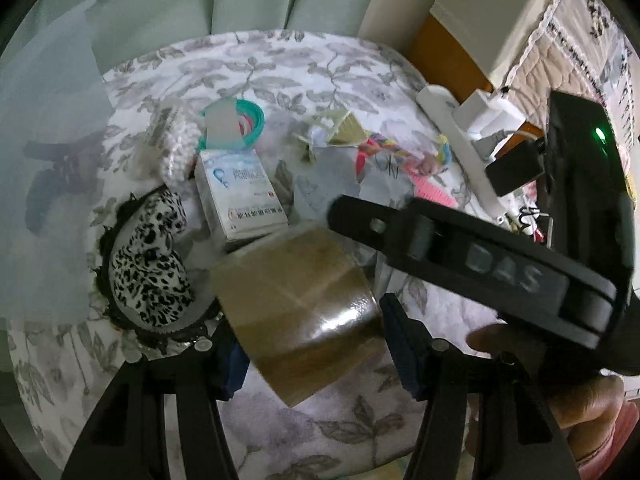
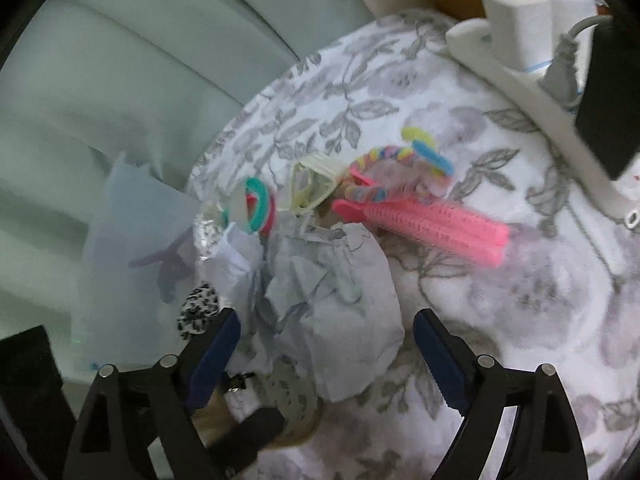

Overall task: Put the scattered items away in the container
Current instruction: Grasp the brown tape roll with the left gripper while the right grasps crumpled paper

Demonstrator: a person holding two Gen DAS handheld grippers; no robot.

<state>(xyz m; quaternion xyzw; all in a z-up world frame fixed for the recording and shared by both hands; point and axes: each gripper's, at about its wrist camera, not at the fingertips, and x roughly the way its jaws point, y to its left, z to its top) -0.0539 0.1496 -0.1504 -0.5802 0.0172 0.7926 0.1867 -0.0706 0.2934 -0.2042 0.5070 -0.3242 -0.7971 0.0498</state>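
My left gripper [image 1: 310, 340] is shut on a roll of brown packing tape [image 1: 298, 304] and holds it above the floral-clothed table [image 1: 304, 56]. Beyond it lie a white medicine box [image 1: 240, 196], a leopard-print hair band [image 1: 150, 264], teal hair ties [image 1: 248, 124] and crumpled paper [image 1: 360, 176]. My right gripper [image 2: 326, 354] is open, its jaws on either side of the crumpled paper [image 2: 332, 280]. A pink comb [image 2: 432, 224], a braided colourful band [image 2: 384, 160] and a cream clip [image 2: 316, 184] lie just past it. The right gripper's body [image 1: 480, 256] crosses the left wrist view.
A white power strip [image 2: 532, 88] with a charger plugged in lies along the table's right edge. A clear plastic container wall [image 2: 132, 240] stands at the left, against a pale green curtain [image 2: 120, 80]. A bag of white beads [image 1: 176, 148] sits by the container.
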